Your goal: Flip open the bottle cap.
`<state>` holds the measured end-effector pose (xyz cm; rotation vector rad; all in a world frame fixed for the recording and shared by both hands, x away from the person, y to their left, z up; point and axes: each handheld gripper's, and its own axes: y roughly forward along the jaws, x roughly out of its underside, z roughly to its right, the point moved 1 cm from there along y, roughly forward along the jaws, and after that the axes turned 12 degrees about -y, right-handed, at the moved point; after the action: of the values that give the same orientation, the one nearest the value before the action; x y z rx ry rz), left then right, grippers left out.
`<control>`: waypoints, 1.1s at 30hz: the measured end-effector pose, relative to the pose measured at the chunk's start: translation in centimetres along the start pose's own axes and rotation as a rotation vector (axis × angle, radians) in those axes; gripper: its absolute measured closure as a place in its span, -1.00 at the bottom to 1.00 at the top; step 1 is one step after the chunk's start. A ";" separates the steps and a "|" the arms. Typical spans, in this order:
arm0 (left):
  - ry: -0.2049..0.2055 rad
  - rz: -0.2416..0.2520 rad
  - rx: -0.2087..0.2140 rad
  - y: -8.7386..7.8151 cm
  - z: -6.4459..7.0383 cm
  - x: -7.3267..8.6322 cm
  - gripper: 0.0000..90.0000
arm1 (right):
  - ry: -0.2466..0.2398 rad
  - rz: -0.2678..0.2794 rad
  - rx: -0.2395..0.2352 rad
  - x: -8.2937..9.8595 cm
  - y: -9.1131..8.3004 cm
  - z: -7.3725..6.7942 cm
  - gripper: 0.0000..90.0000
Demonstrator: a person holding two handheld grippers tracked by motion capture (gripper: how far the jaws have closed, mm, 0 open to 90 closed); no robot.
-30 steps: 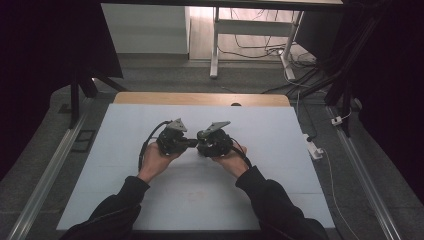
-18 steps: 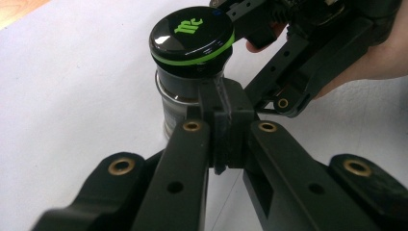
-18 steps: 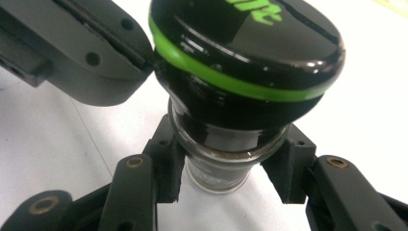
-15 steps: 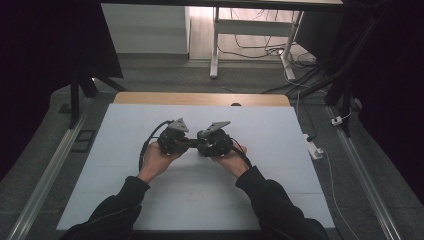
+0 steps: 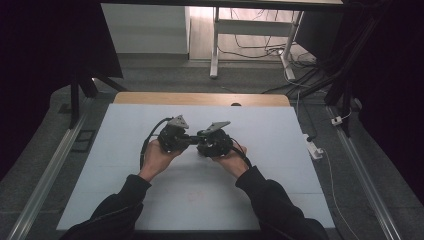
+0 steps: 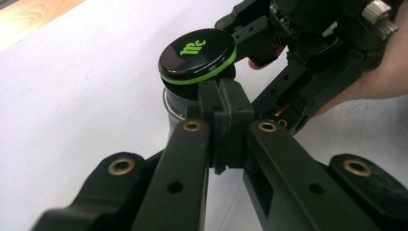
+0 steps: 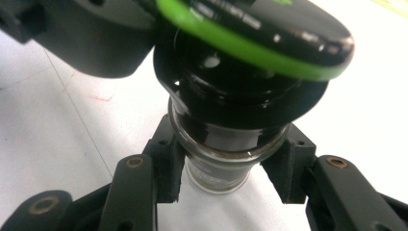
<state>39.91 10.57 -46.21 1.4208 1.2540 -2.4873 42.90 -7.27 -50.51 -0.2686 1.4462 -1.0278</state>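
Note:
A small glass jar (image 7: 219, 166) has a black collar and a black flip lid (image 6: 197, 50) with a green ring and green logo. My right gripper (image 7: 226, 168) is shut on the jar's glass body, one pad on each side. The lid (image 7: 260, 29) sits tilted above the collar. My left gripper (image 6: 223, 91) is shut, pads pressed together, with its tips right under the lid's near rim. In the high view both grippers meet tip to tip above the middle of the table, left (image 5: 186, 140) and right (image 5: 202, 142), with the jar (image 5: 195, 141) barely visible between them.
A white table top (image 5: 250, 190) lies under the hands, with a wooden strip (image 5: 200, 98) along its far edge. Metal rails run down both sides. A white plug block (image 5: 315, 150) and cables lie on the floor to the right.

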 end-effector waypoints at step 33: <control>-0.067 0.041 -0.043 0.3 -1.8 -1.5 0.98 | -0.016 -0.002 -0.003 0.0 0.0 0.1 0.16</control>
<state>42.19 11.01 -45.78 1.3289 1.2452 -2.4437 42.98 -7.30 -50.50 -0.2796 1.4333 -1.0233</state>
